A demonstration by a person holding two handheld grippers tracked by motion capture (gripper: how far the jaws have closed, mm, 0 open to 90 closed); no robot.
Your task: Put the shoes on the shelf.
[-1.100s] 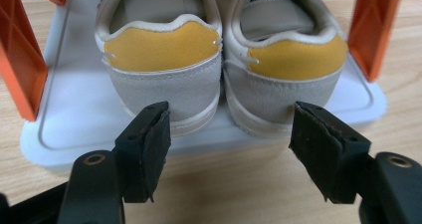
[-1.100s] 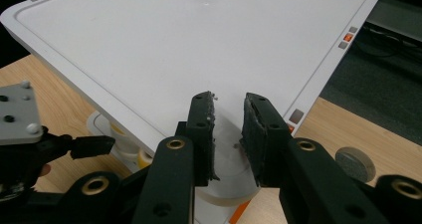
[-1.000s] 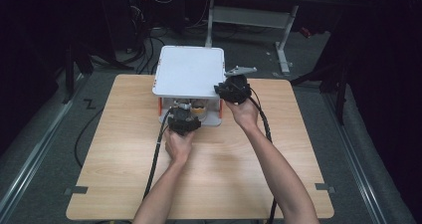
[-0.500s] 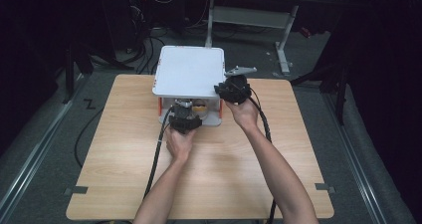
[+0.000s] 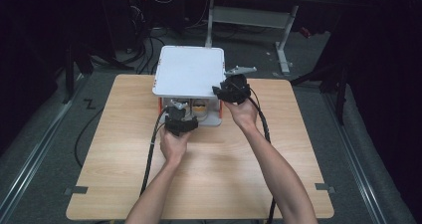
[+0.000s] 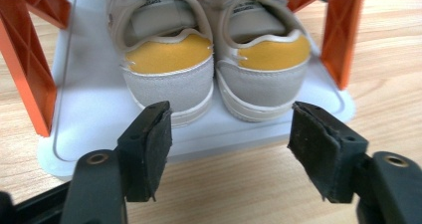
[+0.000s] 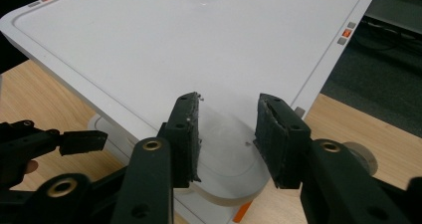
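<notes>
Left tongs [image 6: 229,154] open before shoes [image 6: 209,59].

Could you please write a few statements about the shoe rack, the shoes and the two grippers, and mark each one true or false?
1. A pair of shoes stands on the lower shelf of the rack, heels toward the left gripper. True.
2. The left gripper is clamped on a shoe heel. False: its jaws stand open, short of the heels and touching neither.
3. The rack's legs are blue. False: they are orange.
4. The right gripper is at a corner of the rack's white top panel. True; its jaws have just been opening, with the panel's corner between them.
5. The shoes have yellow patches at the heel. True.
</notes>
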